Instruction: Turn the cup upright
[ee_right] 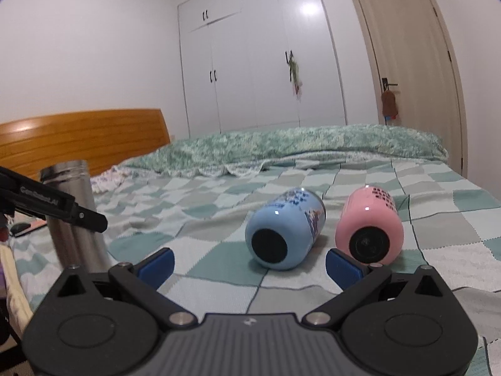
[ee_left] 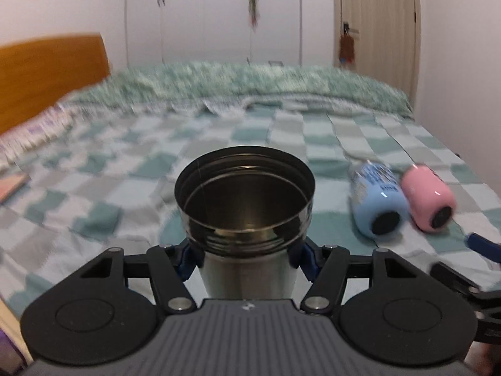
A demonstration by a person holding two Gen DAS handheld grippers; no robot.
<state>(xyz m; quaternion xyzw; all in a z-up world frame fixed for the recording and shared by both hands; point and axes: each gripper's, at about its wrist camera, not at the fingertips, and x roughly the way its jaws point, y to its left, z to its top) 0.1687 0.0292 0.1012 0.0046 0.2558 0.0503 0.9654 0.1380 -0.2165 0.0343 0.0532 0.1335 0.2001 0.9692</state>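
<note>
My left gripper [ee_left: 245, 258] is shut on a steel cup [ee_left: 245, 206], held upright with its open mouth up over the checked bedspread [ee_left: 125, 163]. The same steel cup [ee_right: 75, 219] shows at the left of the right wrist view, with the left gripper's arm across it. A blue cup [ee_right: 283, 230] and a pink cup [ee_right: 369, 228] lie on their sides, bases toward me. My right gripper [ee_right: 249, 263] is open and empty, just short of the blue cup. The two lying cups also show in the left wrist view, blue [ee_left: 377, 200] and pink [ee_left: 427, 197].
The bed has a wooden headboard [ee_right: 81, 138] at the left and a rolled green quilt [ee_right: 297, 144] at the far side. A white wardrobe [ee_right: 260, 62] and a door [ee_right: 407, 72] stand behind. A flat pink item [ee_left: 11, 188] lies at the left.
</note>
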